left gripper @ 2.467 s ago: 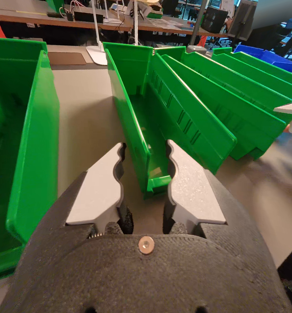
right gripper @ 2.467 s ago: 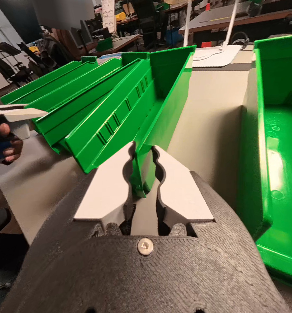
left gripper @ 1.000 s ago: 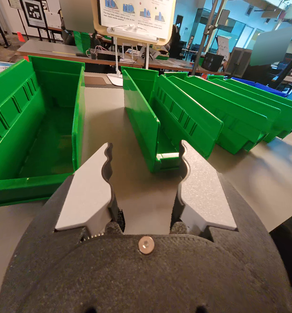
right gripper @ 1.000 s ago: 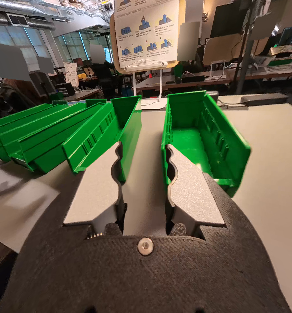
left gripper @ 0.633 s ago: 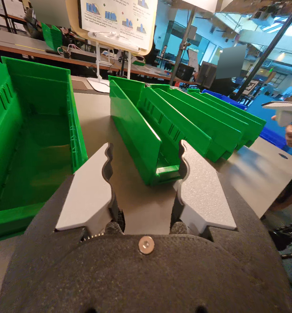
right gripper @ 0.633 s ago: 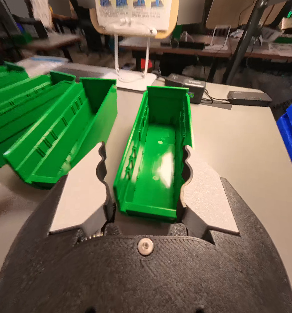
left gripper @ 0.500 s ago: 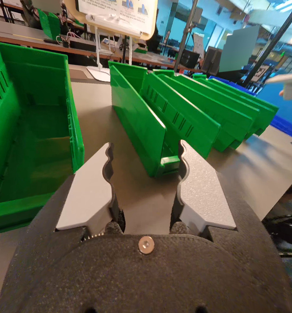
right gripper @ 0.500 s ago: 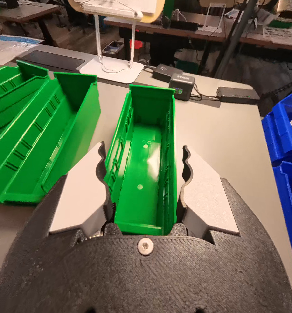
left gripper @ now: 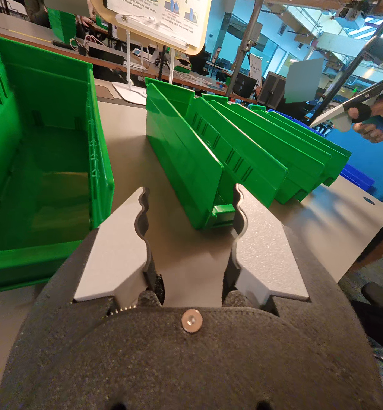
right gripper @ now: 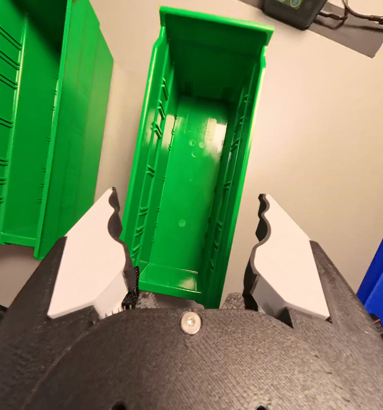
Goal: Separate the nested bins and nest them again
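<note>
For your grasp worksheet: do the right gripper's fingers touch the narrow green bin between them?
Apart. The right wrist view shows bare table between the right finger and the narrow green bin; the right gripper straddles it, wide open.

Grey table (left gripper: 128,124) carrying green bins (left gripper: 241,155), white stand base (left gripper: 130,93)

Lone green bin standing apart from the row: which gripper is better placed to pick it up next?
Probably the right gripper: its wide-open jaws straddle the lone green bin. The left gripper points at the leaning row.
</note>
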